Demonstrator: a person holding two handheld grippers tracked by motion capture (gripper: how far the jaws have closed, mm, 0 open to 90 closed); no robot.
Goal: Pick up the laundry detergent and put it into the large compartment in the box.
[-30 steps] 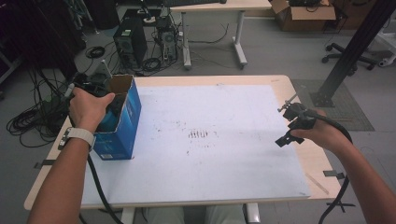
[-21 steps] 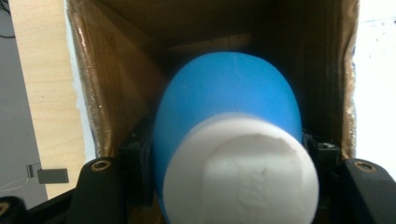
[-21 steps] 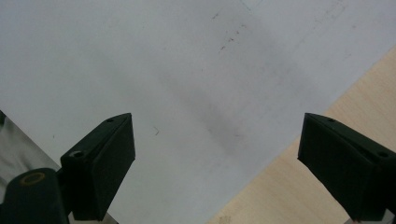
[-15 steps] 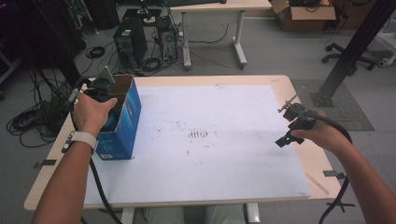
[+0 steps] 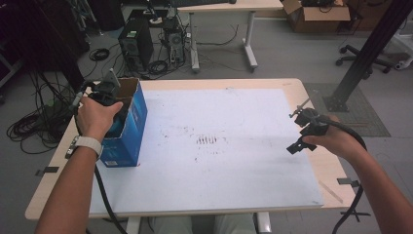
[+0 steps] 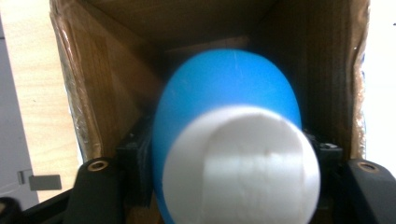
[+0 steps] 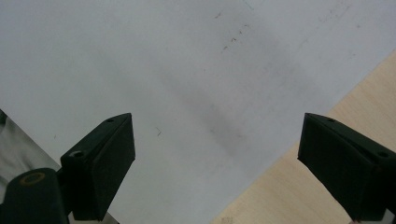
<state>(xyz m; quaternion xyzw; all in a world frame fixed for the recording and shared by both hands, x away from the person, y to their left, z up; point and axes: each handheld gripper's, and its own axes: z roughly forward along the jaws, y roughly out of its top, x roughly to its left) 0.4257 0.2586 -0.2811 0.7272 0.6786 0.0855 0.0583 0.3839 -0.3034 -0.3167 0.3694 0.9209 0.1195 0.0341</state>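
A blue bottle with a white cap is being held between the left gripper jaws, which have just been opening slightly, inside the open blue carton at the counter's left edge; its long axis is pointing back at the camera, carton walls crowding both sides. The right gripper is being held released, well apart, over open counter.
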